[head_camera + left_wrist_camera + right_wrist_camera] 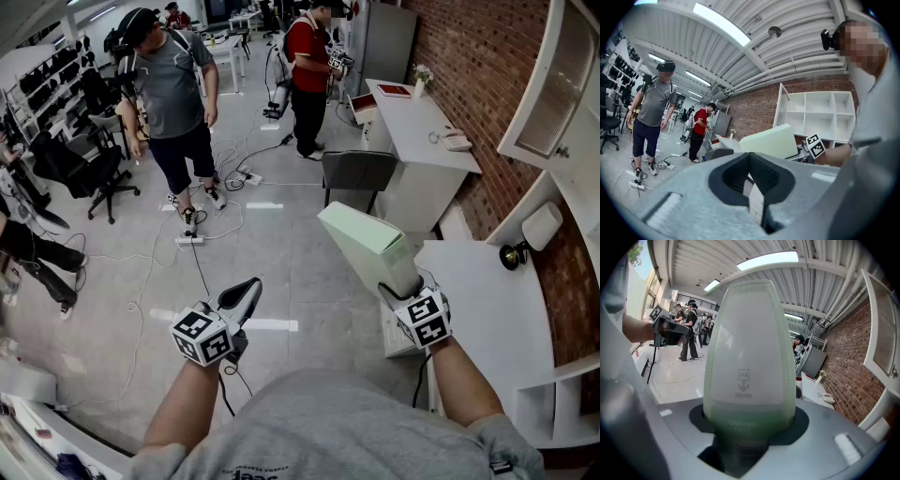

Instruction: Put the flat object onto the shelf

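The flat object [750, 357] is a pale green, slightly see-through plastic file box, long and slim, with rounded corners. The narrow face turned toward the right gripper's camera has rows of small dots down both edges. It also carries a printed "A4" over a small arrow and "55mm". Its colour deepens to a stronger green near the jaws.

The right gripper [401, 289] has it by one narrow end, with the jaws spread to the box's thickness and pressed against its two broad sides. The rest of the box juts out past the jaws, away from the person.

The box is in the air, not yet on the white shelf [815, 115], an open unit of square compartments against a brick wall [752, 105]. In the left gripper view the box lies across the front of the shelf's lower left corner.

The left gripper [242, 298] is farther from the shelf than the box and well apart from it, over the pale floor [281, 272]. Its dark ribbed pads are drawn together with nothing between them.

Well away from the shelf stand a person in a grey shirt [173, 94] and a person in a red shirt [307, 66].
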A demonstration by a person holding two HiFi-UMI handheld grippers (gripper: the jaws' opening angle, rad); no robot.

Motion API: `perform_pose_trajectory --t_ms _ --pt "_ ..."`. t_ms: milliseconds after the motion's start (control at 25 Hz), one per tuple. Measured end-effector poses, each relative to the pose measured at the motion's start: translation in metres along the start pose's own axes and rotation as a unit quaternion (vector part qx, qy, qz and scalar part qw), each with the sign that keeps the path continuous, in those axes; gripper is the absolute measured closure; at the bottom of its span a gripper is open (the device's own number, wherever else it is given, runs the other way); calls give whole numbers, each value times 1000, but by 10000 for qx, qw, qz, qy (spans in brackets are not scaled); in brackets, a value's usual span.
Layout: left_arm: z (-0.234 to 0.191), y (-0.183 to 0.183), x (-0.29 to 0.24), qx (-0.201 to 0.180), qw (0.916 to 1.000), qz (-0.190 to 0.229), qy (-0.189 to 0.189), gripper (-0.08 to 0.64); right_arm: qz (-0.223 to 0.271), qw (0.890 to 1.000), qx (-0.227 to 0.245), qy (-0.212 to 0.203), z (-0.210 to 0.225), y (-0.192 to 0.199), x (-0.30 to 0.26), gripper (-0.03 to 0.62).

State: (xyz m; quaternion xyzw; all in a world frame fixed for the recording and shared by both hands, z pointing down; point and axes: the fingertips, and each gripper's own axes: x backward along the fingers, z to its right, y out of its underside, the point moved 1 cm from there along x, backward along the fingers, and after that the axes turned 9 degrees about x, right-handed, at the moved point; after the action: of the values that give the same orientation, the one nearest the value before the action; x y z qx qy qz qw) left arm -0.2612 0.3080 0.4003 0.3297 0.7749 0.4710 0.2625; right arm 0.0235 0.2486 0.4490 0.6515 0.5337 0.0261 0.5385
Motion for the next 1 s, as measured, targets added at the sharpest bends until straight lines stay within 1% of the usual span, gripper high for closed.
perform_pose_trajectory --t_ms 160,400,680,840,1000 --pt "0 5 -7 -2 10000 -5 -4 565 -40 10000 -12 -3 4 9 -3 330" --pt "1 2 -9 4 10000 -19 13 565 -62 10000 -15 0 7 8 -1 330" --pt "8 -1 -21 -34 10000 12 -15 565 73 9999 -106 -25 19 8 3 322" --pt "23 -2 -36 -52 9999 75 -71 565 171 9998 -17 -107 33 13 13 324" --pt "50 1 -56 -81 9998 117 -99 565 294 9995 80 -125 57 21 28 325"
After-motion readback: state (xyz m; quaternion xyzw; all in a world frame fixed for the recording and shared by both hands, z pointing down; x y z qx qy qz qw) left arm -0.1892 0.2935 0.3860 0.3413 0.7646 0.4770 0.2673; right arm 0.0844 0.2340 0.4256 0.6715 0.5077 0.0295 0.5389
